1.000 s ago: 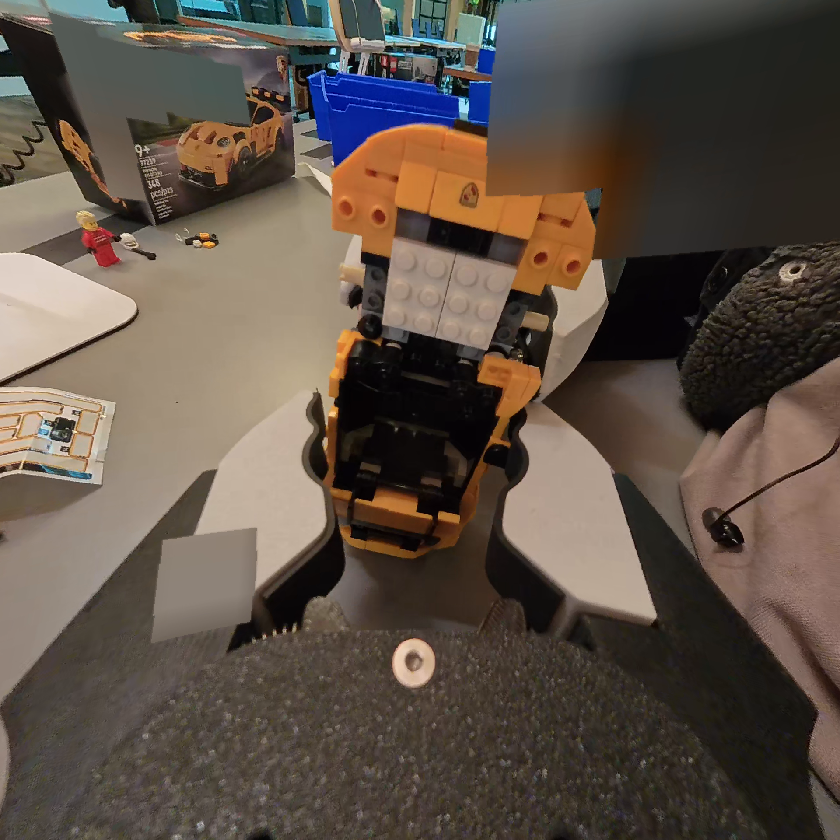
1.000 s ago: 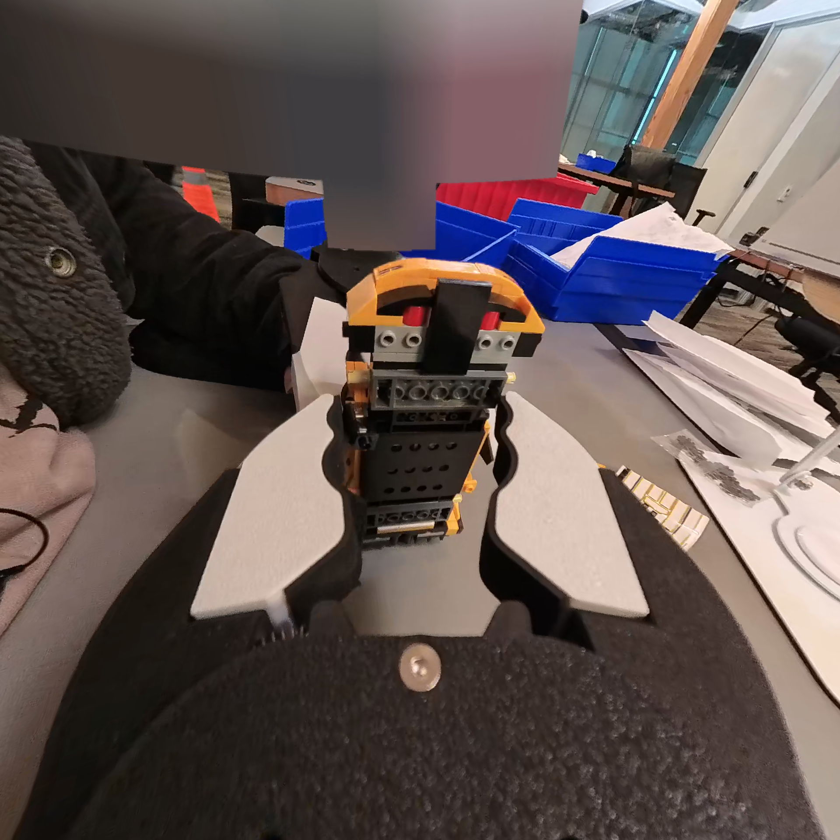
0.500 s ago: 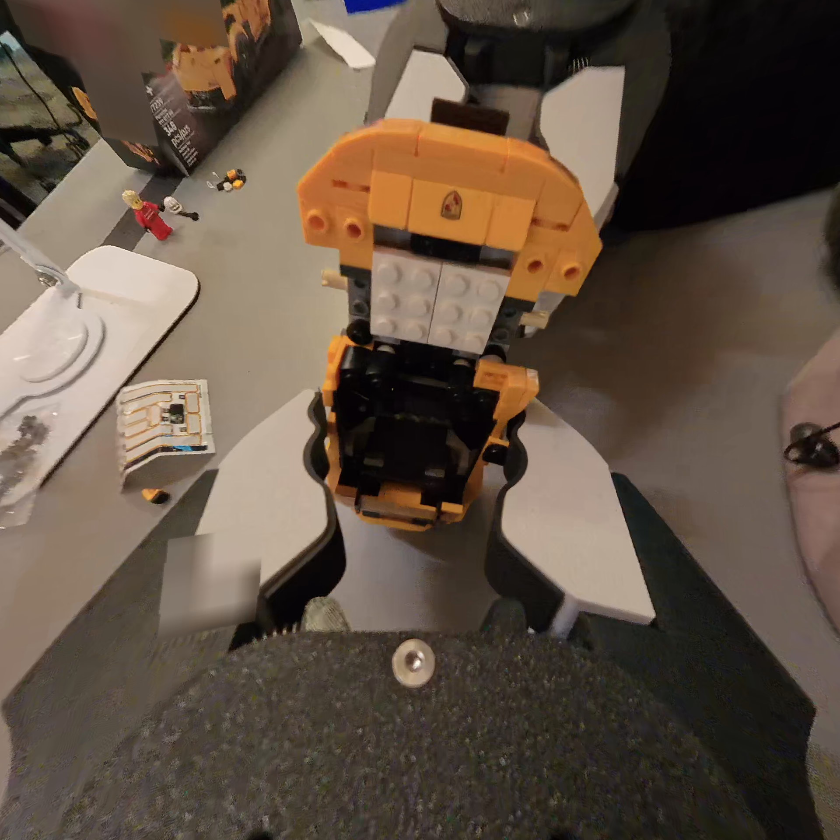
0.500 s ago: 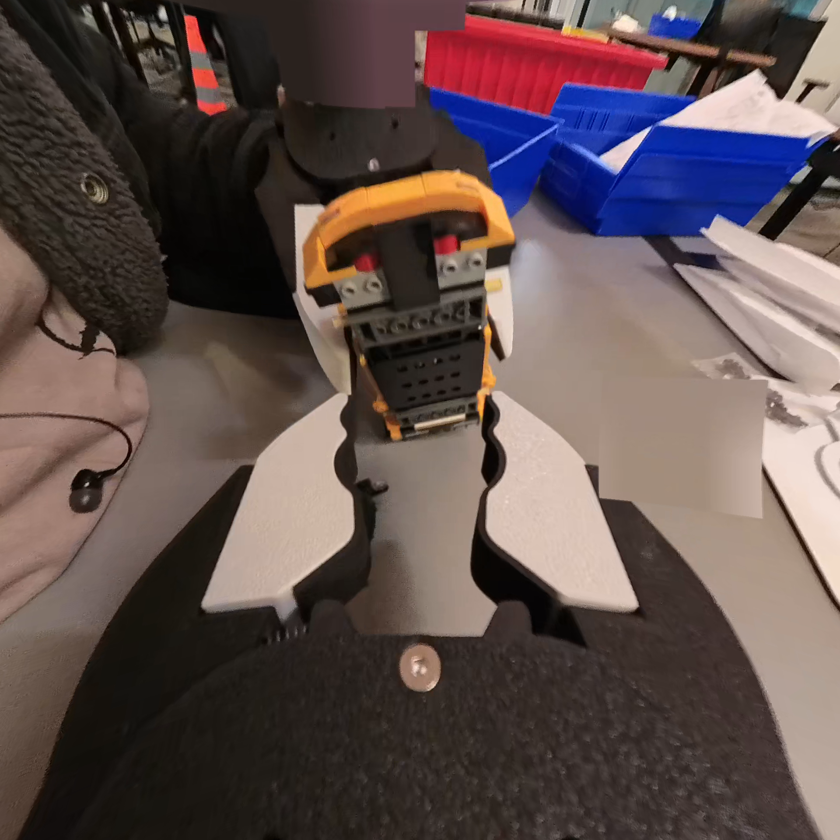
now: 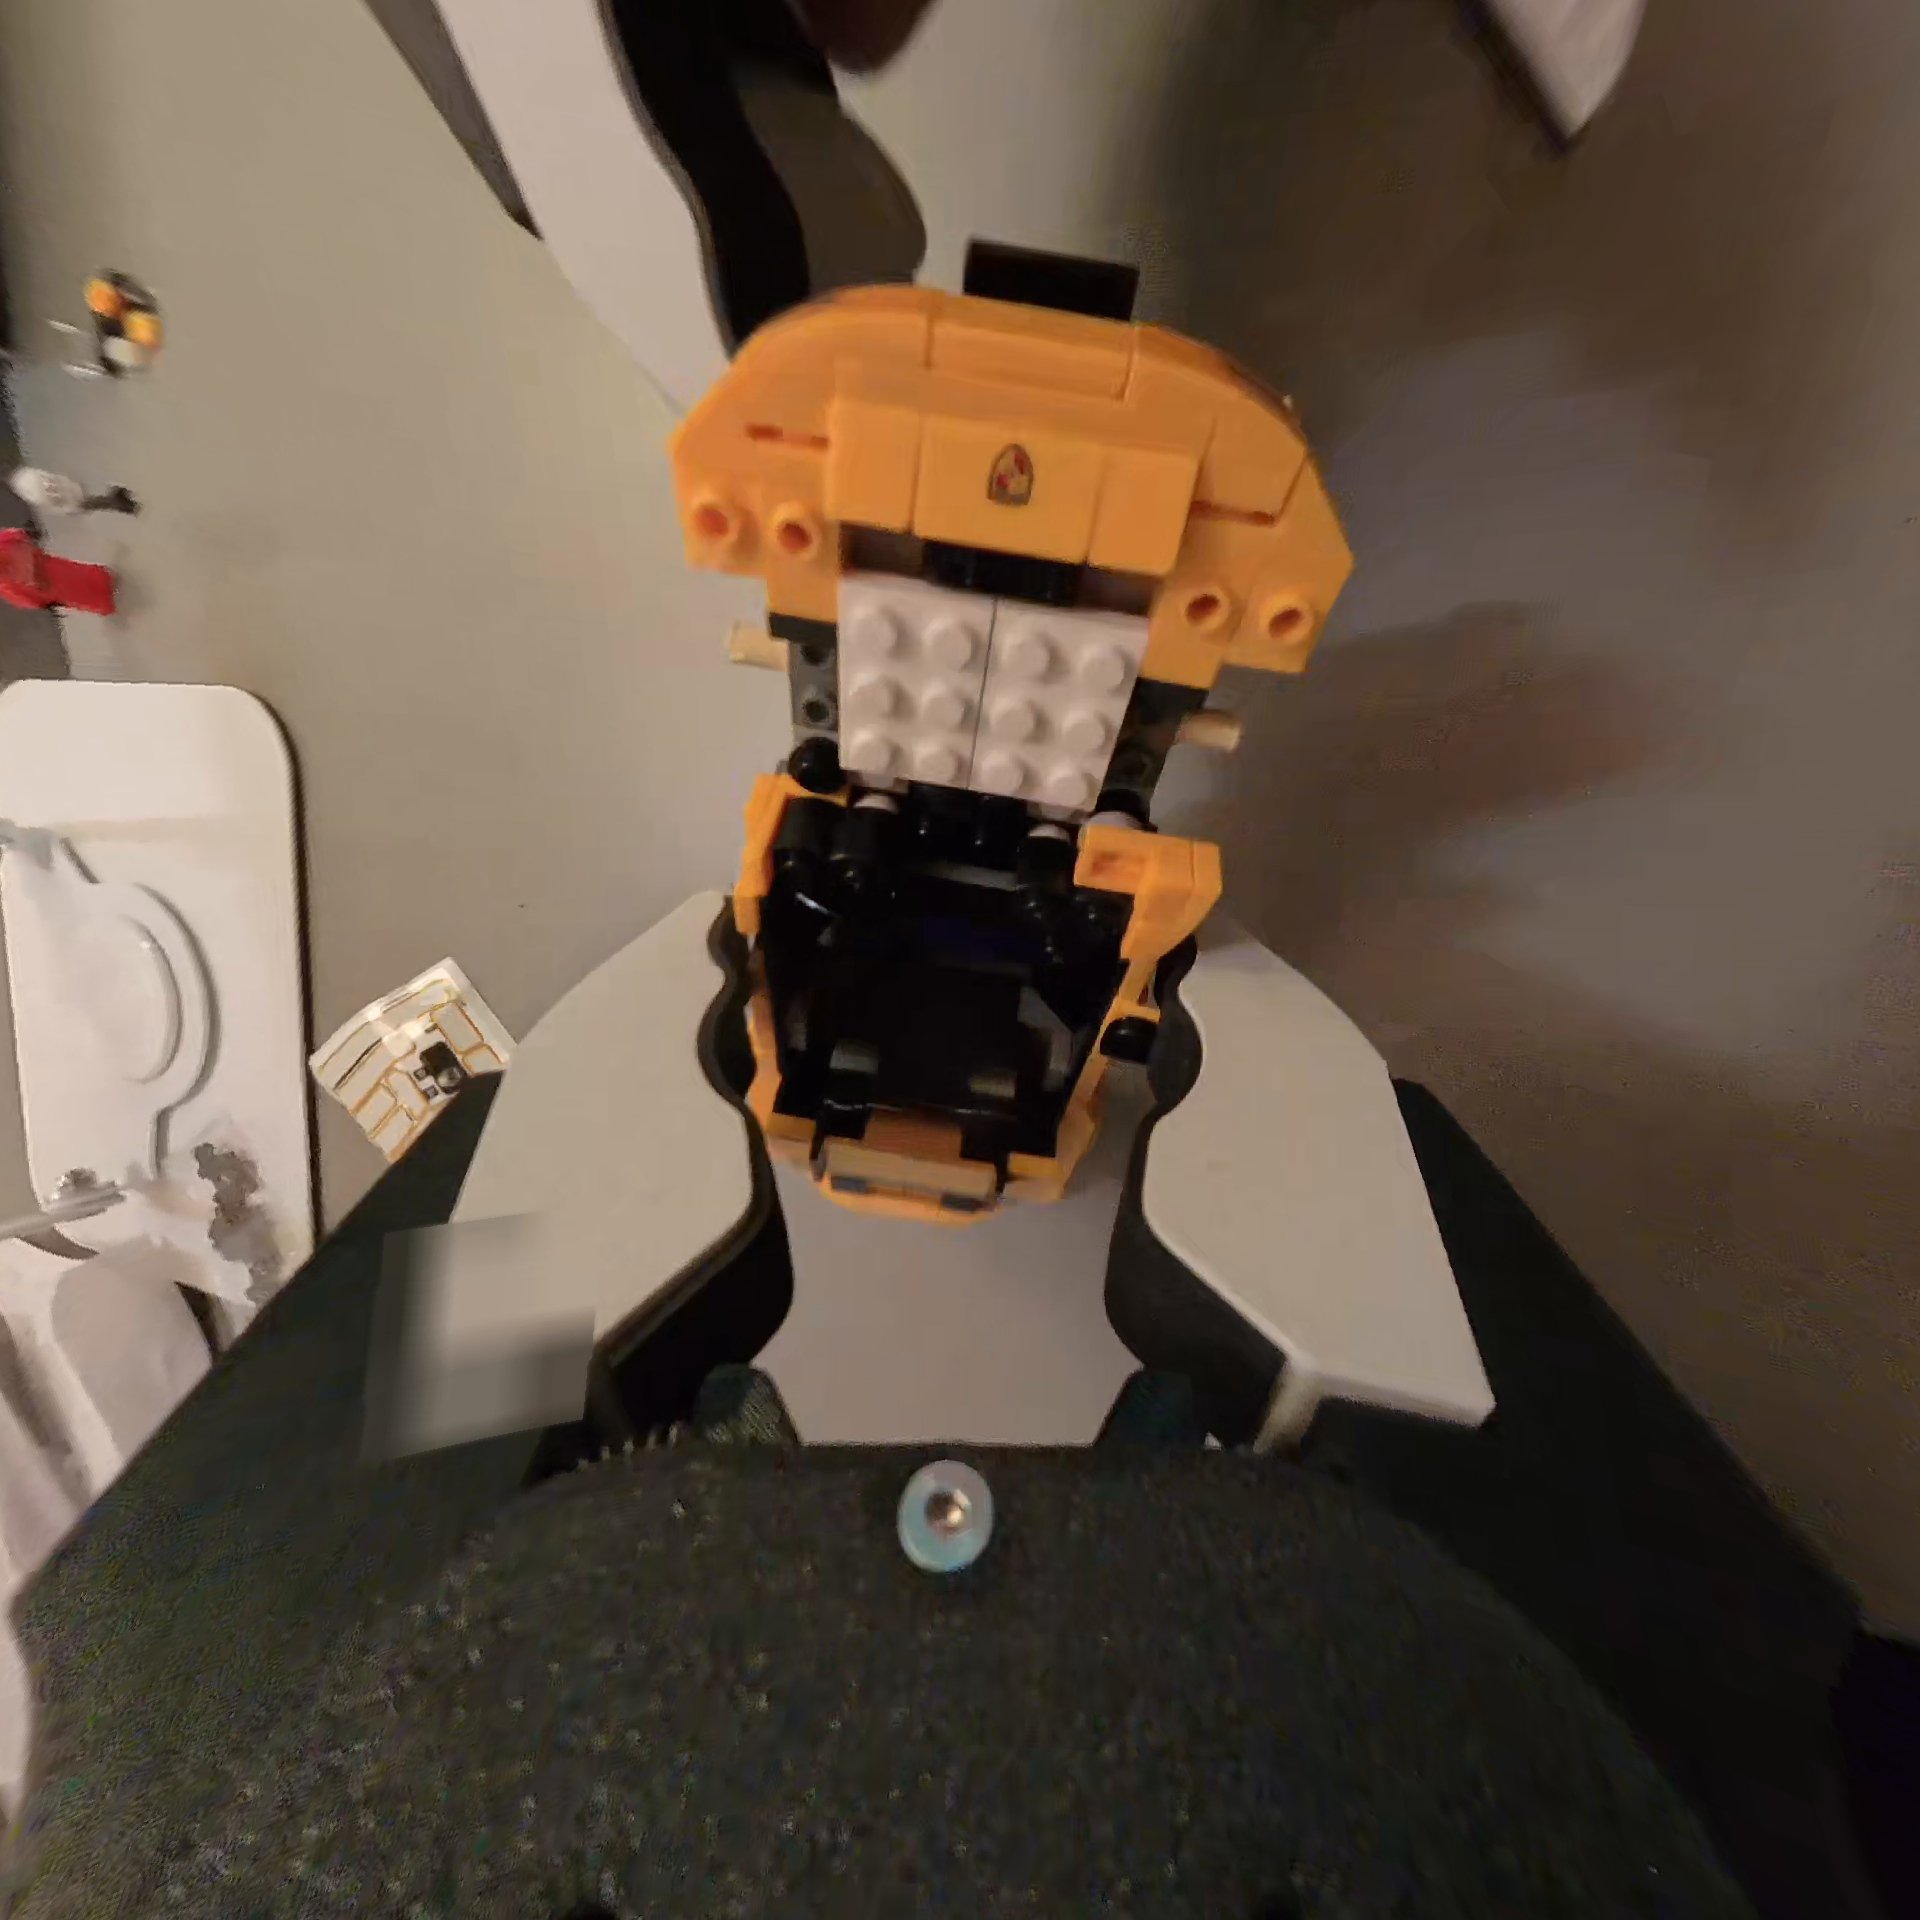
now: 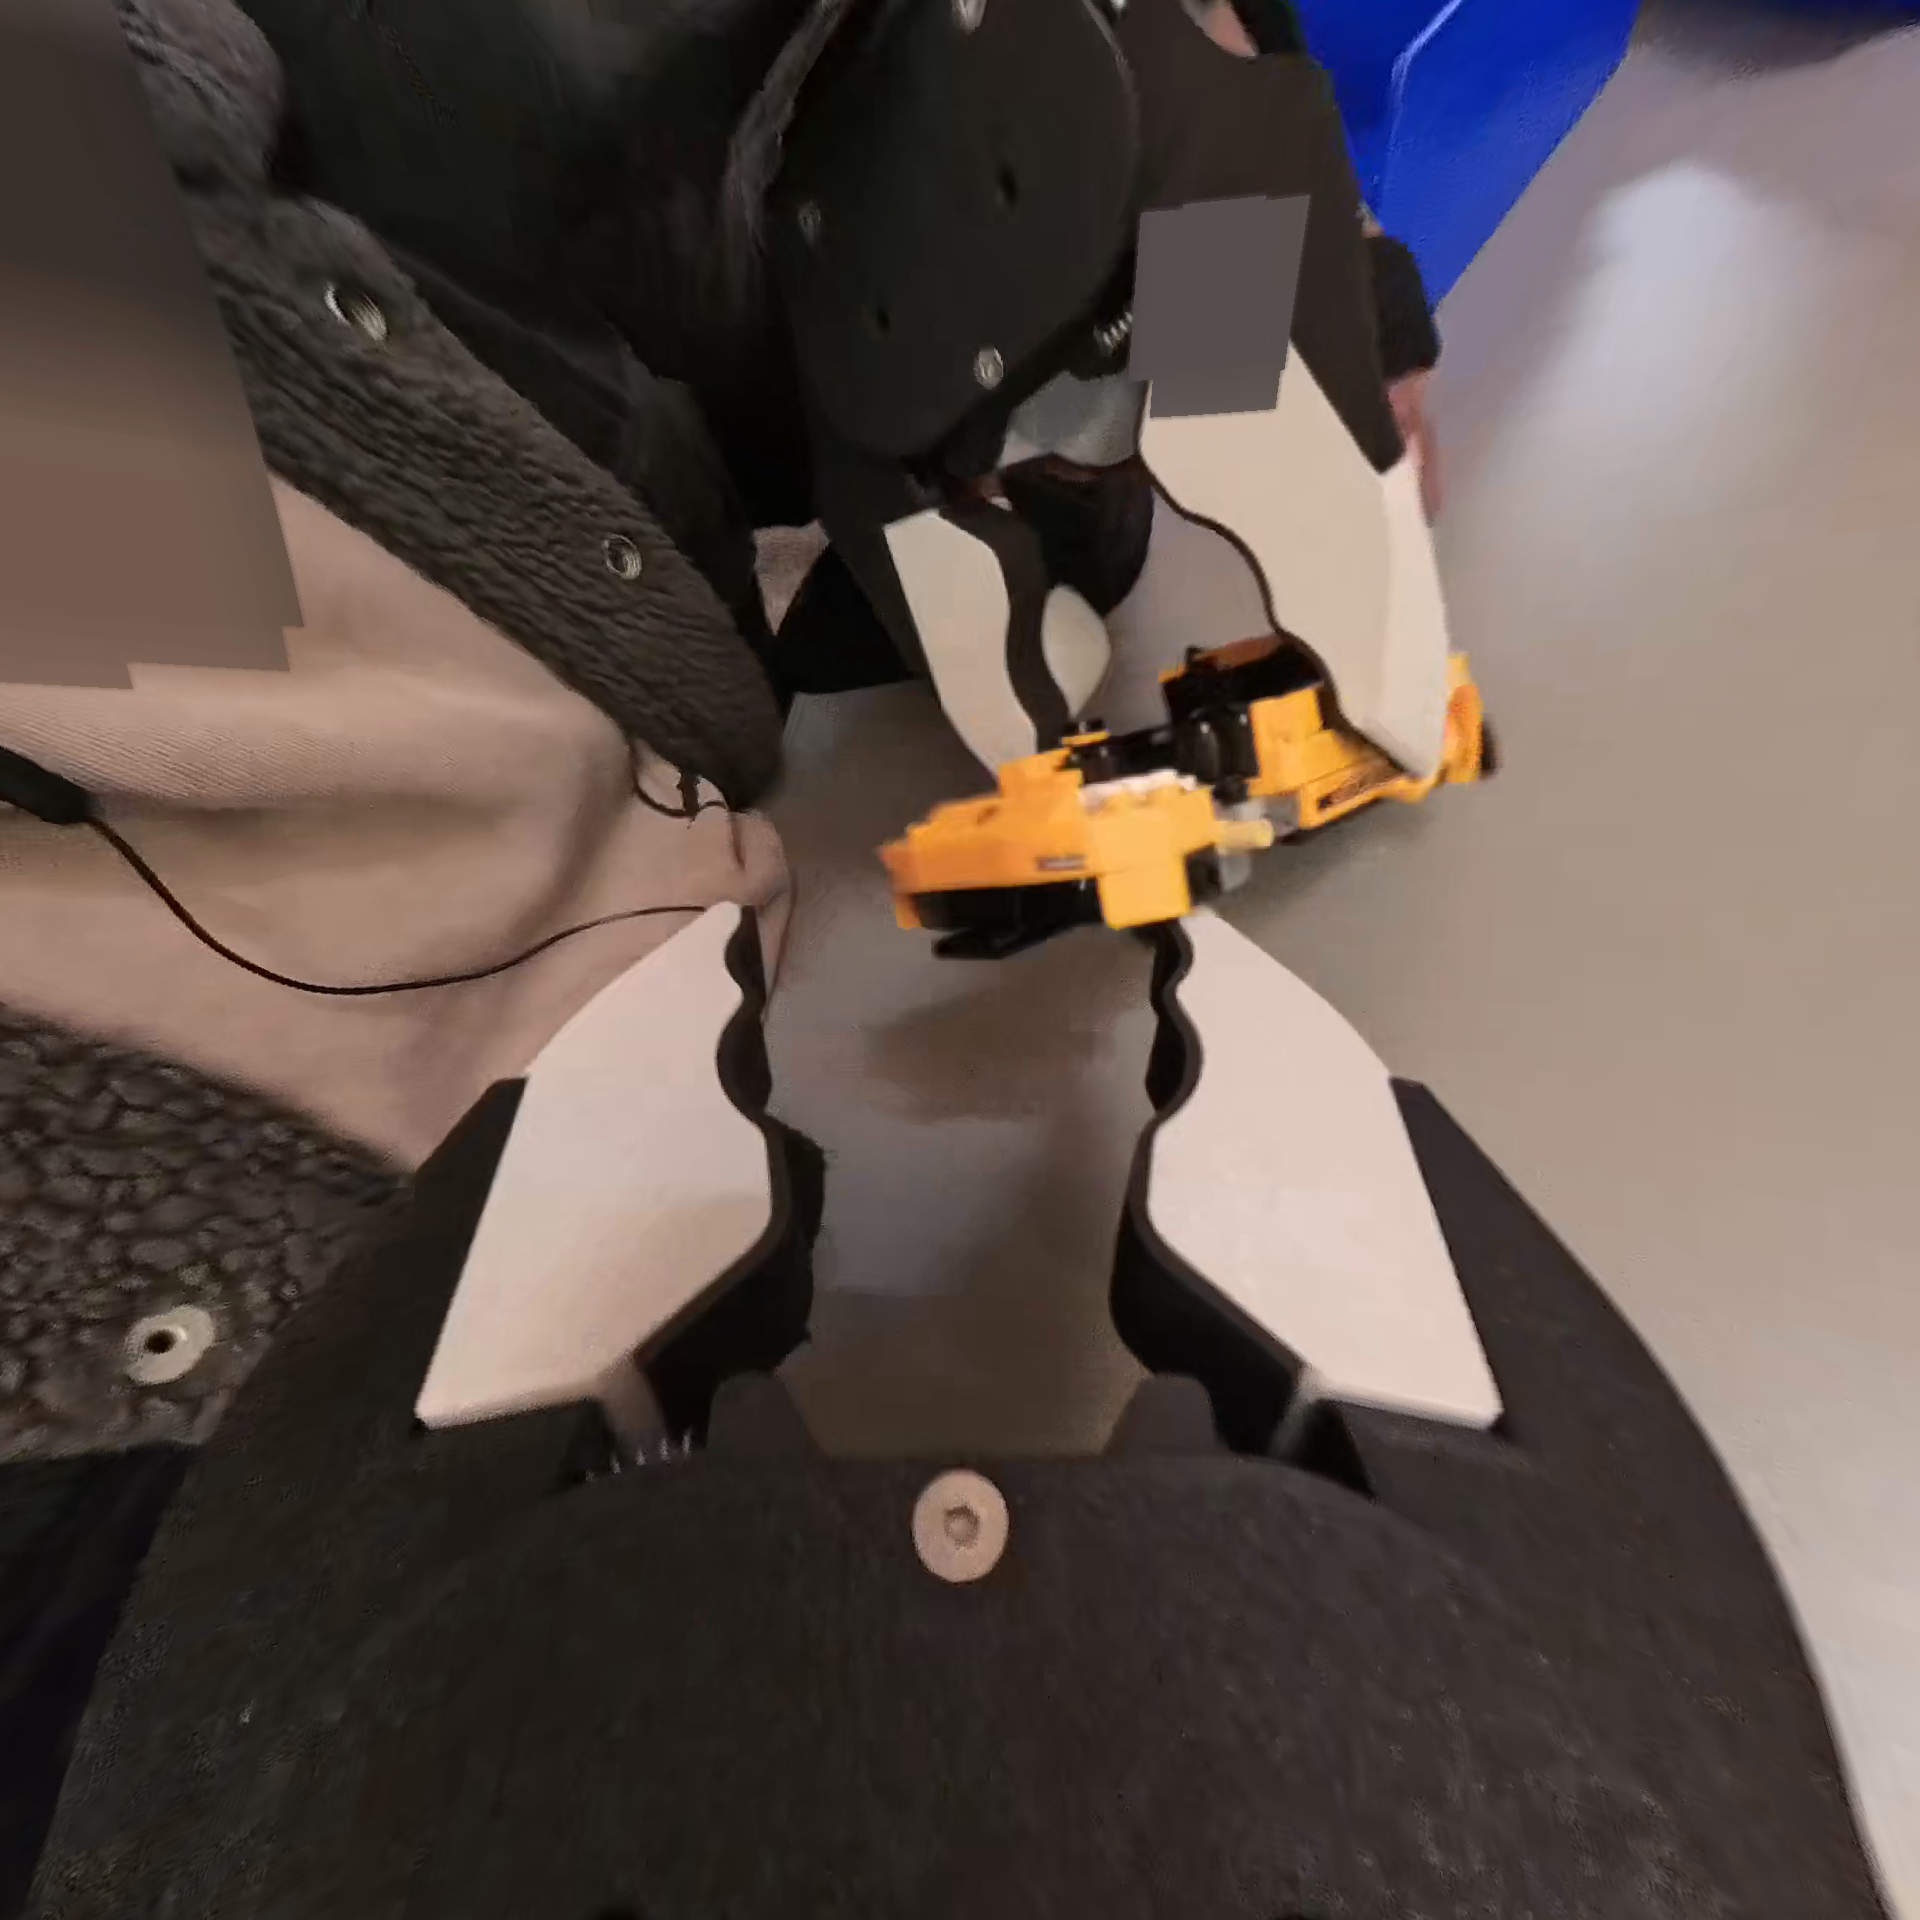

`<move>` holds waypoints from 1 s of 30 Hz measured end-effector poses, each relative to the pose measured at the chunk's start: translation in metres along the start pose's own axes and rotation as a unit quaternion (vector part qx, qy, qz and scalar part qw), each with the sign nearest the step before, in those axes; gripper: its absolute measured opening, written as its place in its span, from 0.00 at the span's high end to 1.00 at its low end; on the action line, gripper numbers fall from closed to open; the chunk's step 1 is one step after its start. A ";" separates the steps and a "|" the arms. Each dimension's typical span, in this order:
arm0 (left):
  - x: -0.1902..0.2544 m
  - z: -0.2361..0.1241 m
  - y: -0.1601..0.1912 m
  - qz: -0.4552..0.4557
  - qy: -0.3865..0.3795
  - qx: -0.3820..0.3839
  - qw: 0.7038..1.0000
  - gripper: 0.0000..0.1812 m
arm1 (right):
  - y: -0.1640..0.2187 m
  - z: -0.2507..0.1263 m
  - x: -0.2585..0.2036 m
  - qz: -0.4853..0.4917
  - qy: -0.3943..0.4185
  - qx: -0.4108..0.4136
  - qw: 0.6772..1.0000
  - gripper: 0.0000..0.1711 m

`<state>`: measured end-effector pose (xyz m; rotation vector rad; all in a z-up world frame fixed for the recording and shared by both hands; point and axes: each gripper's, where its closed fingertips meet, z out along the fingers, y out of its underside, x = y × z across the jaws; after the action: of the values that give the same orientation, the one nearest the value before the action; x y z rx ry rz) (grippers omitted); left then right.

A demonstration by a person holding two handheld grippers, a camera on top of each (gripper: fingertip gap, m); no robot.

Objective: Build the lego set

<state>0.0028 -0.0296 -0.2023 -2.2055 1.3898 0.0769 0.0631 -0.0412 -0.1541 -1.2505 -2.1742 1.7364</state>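
An orange and black lego car with two light grey plates on its front end is clamped at its rear between the fingers of my left gripper, which is shut on it. In the right wrist view the car lies tilted, low over the grey table, with the left gripper gripping it from above. My right gripper is open and empty, its fingertips just short of the car's front end. One of its fingers shows at the top of the left wrist view.
A white tray, a sticker sheet, a red minifigure and small loose parts lie at the left. A blue bin stands at the back. A person's dark sleeve and a thin cable are close on the left.
My right gripper has let go of the car and drawn back from it. My left gripper has tipped the car from upright down toward the table.
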 end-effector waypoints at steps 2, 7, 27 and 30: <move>-0.003 0.009 0.003 0.031 -0.004 -0.041 0.999 0.59 | 0.014 0.002 0.006 0.034 0.019 -0.024 0.999 0.58; 0.001 0.021 0.003 0.054 0.022 -0.042 0.997 0.57 | 0.035 0.004 0.019 0.133 0.015 -0.024 0.991 0.63; -0.013 0.015 0.044 -0.092 0.014 0.100 0.991 0.59 | 0.082 0.008 0.036 0.063 0.114 -0.233 0.964 0.65; -0.012 0.014 0.048 -0.082 0.012 0.102 0.991 0.60 | 0.087 0.007 0.030 0.040 0.117 -0.262 0.957 0.65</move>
<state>-0.0401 -0.0294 -0.2302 -2.1434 1.1681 -0.1441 0.0859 -0.0260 -0.2425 -1.5694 -2.5455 0.9815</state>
